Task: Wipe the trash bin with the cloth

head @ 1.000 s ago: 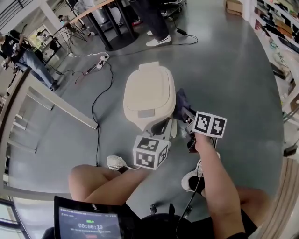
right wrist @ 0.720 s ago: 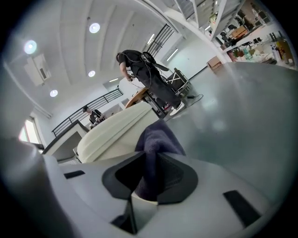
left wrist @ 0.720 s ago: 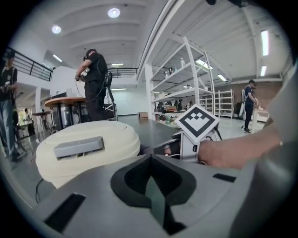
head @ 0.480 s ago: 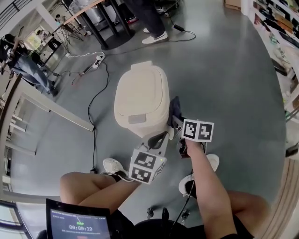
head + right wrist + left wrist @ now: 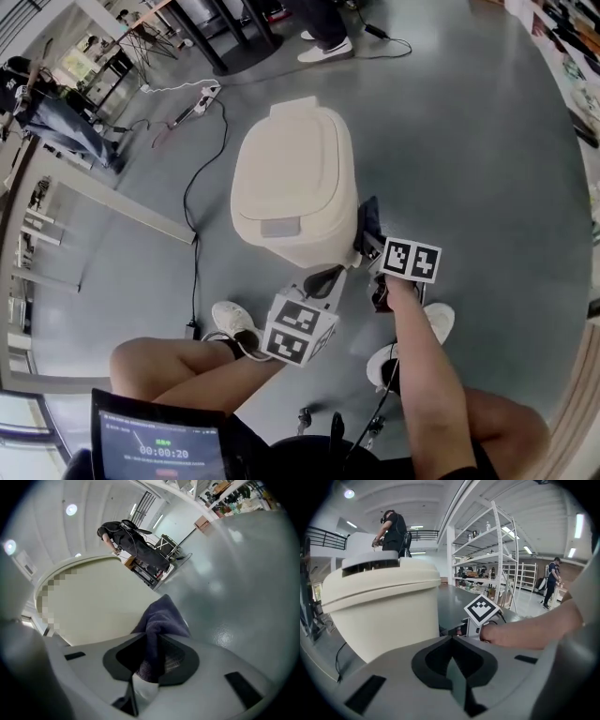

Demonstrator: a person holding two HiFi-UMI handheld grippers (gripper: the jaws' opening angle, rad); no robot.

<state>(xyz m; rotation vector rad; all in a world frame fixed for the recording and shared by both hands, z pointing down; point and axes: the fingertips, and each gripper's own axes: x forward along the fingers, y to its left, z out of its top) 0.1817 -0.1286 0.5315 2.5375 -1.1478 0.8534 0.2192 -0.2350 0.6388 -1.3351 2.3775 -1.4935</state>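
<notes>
- The trash bin [image 5: 292, 183] stands upright on the grey floor [image 5: 469, 159] with its lid down. It sits in the open part of the floor, just ahead of the seated person's knees, which probably puts its near walls within reach of both arms.
- The right tongs [image 5: 372, 242] are clamped on a dark blue cloth [image 5: 369, 216]. The right gripper view shows the fabric pinched between the 2 jaws, with a bunched fold standing out past their tips.
- That free fold lies against the bin's right wall, just under the lid's rim. Gripping the cloth by 1 end seems meant to let soft fabric, not hard jaw, meet the plastic.
- The left tongs [image 5: 323, 279] are pressed together on nothing, their tips meeting. They point at the bin's near wall, low down and close to it, though contact cannot be made out.
- That low position looks like a brace, ready to keep the light bin from sliding when the cloth pushes sideways.
- Wiping of the right wall appears to be the step in hand.
</notes>
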